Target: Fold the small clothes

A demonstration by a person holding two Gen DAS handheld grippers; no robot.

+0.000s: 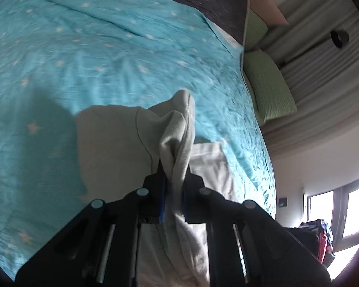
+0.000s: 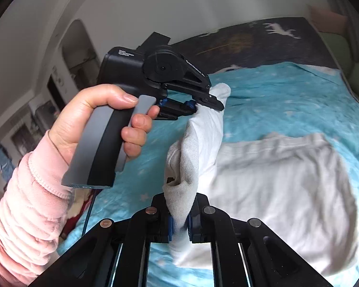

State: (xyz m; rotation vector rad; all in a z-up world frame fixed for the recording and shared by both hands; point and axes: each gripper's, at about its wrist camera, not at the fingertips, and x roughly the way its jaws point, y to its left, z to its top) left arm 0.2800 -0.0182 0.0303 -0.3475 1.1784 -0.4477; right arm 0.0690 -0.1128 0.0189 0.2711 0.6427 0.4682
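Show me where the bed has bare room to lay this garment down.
Bare turquoise star-print bedspread lies between the white cotton garment and the dark deer-print blanket. Crowded near the green pillows and under both grippers.

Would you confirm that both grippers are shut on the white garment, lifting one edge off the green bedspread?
Not quite: the bedspread is turquoise with white stars, not green; only the pillows are green. The left wrist view shows this. The rest holds: the left gripper and right gripper are both shut on the white garment, lifting one edge.
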